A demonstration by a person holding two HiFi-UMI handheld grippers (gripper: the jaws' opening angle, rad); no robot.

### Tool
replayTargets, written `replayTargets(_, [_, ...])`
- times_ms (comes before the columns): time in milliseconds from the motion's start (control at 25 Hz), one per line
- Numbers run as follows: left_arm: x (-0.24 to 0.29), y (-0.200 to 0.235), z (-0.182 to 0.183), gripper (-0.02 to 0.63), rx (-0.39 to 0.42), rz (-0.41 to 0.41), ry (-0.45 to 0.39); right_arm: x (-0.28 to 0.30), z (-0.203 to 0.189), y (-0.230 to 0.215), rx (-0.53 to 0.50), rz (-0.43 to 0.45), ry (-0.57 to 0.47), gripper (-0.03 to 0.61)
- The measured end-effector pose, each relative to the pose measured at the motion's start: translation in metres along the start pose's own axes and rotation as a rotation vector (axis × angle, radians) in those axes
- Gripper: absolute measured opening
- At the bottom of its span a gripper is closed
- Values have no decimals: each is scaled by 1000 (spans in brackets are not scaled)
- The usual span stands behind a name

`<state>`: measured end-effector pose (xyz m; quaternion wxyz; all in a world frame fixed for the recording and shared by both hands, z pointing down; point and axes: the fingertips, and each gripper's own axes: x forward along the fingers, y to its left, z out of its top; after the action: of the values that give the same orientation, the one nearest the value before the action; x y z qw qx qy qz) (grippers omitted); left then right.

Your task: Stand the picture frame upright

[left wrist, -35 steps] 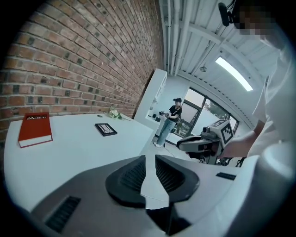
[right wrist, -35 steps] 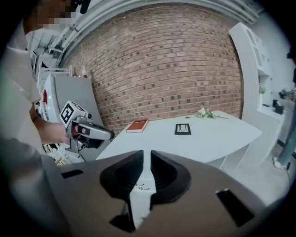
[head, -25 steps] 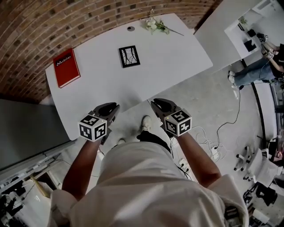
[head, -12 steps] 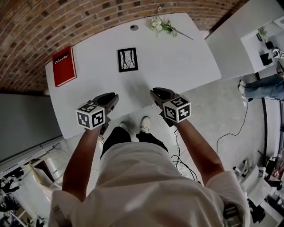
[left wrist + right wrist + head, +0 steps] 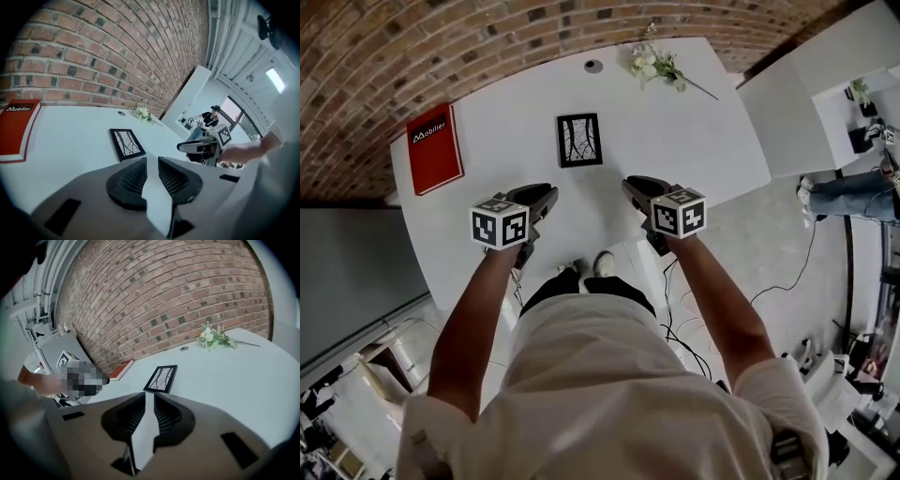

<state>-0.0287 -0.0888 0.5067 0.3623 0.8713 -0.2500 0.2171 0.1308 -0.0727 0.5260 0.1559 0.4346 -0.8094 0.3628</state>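
Two hand-held grippers [image 5: 546,194] [image 5: 633,185] above table [image 5: 675,131] near edge, picture frame [image 5: 579,140] flat beyond

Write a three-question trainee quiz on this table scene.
1. True or false: the frame stands upright.
2. Which lies on the left tongs' side of the frame? A) book B) flowers C) cup
3. Fill in: the left tongs and right tongs are both ____, with nothing between them.

Key: 1 false, it lies flat; 2 A; 3 open.
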Motion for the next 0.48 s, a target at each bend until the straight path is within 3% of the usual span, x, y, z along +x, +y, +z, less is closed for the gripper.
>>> replayTargets(200, [19,31,10,71,4,-30,40,35,11,-21,71,-4,26,50])
replayTargets(480, [59,68,22,72,-22,-7,86,89,26,-44,45,46,119,49])
